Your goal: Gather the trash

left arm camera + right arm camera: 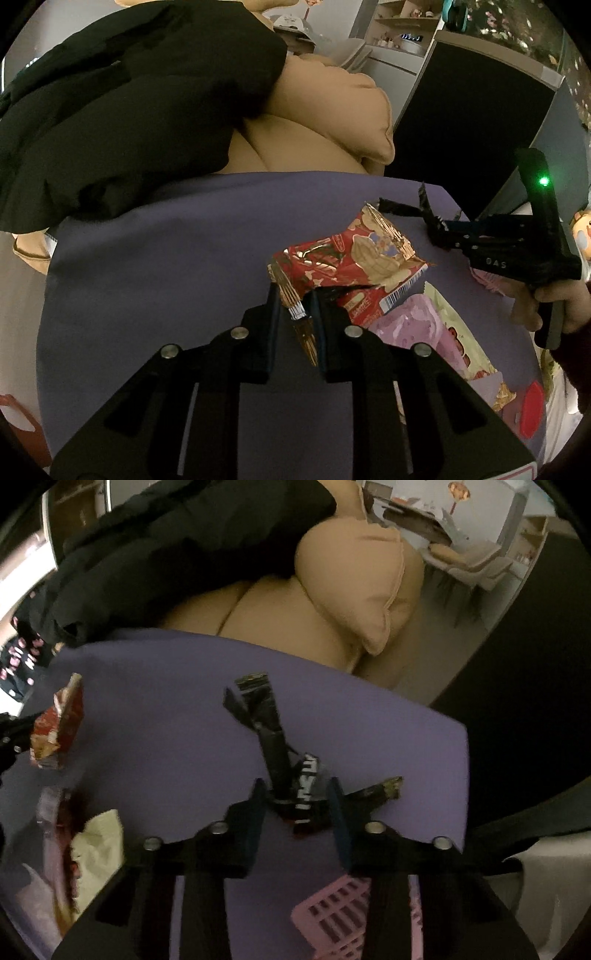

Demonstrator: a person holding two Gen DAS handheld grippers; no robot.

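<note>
Both views ride on the handheld grippers, looking steeply down and forward along black fingers, close over the purple table [147, 277]. The left one faces its right part, catching the right gripper [430, 221]. Both share the red wrapper [55, 731] (blurred at the right view's left edge) and the tan cushions [351, 590] beyond.

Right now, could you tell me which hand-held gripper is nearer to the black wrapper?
Right. The right hand-held gripper straddles the black wrapper; the left hand-held gripper is off to the side, shut on the red snack wrapper.
</note>
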